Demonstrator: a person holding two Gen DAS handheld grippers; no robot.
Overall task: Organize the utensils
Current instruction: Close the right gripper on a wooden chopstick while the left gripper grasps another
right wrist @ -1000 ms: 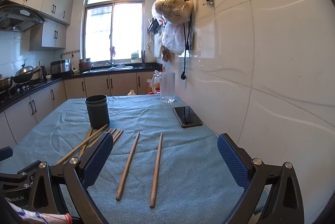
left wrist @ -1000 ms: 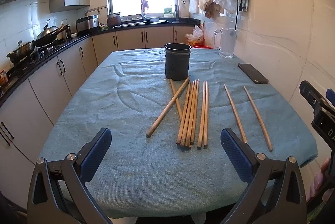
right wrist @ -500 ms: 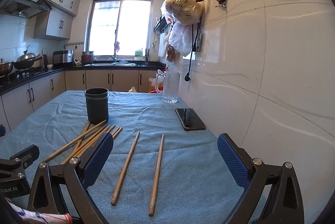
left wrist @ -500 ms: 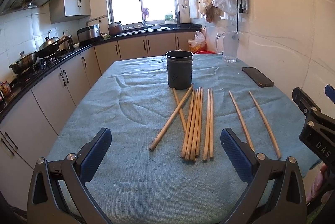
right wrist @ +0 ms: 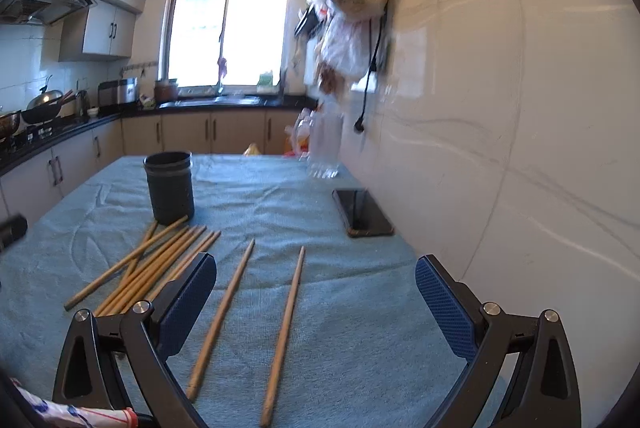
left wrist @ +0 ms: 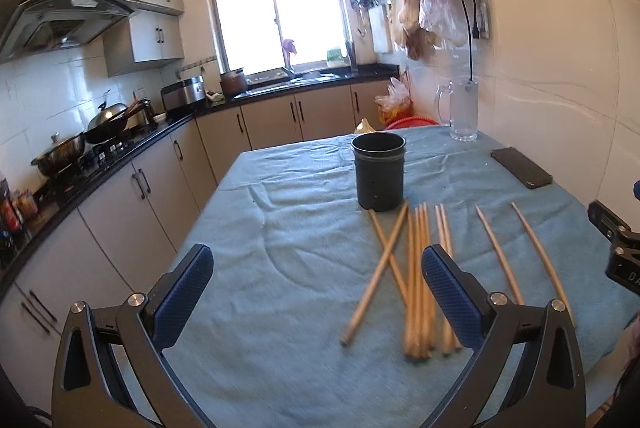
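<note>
Both grippers hang over the near edge of the table (left wrist: 280,228), fingers spread wide and holding nothing. Ahead of the left gripper (left wrist: 318,292) and off toward its right finger lies the chopstick bundle (left wrist: 416,268), one stick crossed over it — the dark holder (left wrist: 379,172) stands upright just beyond. Two loose chopsticks (right wrist: 256,308) lie between the right gripper's (right wrist: 316,304) fingers, nearer the left one; a phone (right wrist: 362,212) rests farther ahead.

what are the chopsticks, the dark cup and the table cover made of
Chopsticks: likely wood or bamboo, matte tan, uncoated.
Dark cup: plastic or coated metal, unclear; dull charcoal, small holes in the wall.
Table cover: soft cloth, perhaps terry; teal, wrinkled, napped.
</note>
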